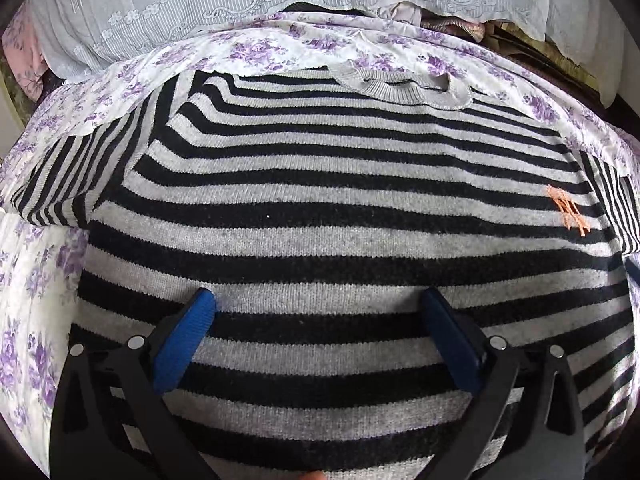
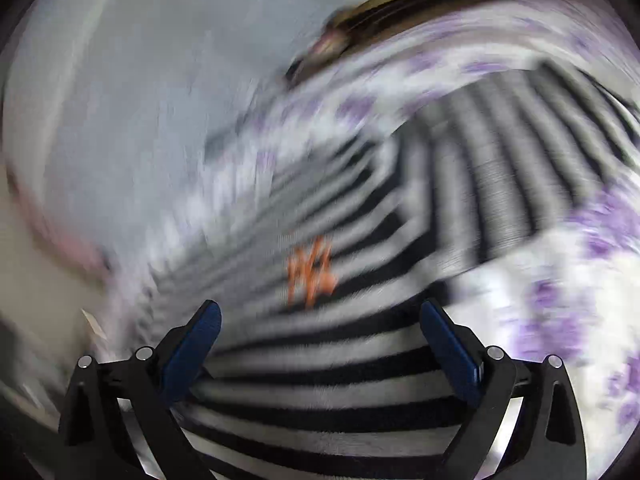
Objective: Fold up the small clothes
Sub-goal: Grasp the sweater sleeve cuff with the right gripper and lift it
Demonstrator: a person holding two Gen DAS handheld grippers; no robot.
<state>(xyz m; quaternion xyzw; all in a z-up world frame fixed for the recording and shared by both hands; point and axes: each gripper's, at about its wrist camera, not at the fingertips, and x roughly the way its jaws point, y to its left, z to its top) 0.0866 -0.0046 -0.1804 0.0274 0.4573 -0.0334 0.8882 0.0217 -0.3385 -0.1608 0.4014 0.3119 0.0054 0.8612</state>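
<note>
A black-and-grey striped knit sweater (image 1: 340,216) lies flat, front up, on a floral sheet, its grey collar (image 1: 404,86) at the far side. One sleeve (image 1: 68,176) spreads to the left. An orange emblem (image 1: 568,210) sits on the chest at the right. My left gripper (image 1: 318,304) is open and empty, hovering over the lower body of the sweater. In the blurred right wrist view, my right gripper (image 2: 320,316) is open and empty above the sweater (image 2: 320,380), just short of the orange emblem (image 2: 310,270). The other sleeve (image 2: 520,168) extends to the upper right.
A white sheet with purple flowers (image 1: 280,46) covers the surface under the sweater. White lace fabric (image 1: 200,4) hangs behind it. A pile of cloth (image 1: 452,24) lies at the back right. The sheet also shows in the right wrist view (image 2: 560,320).
</note>
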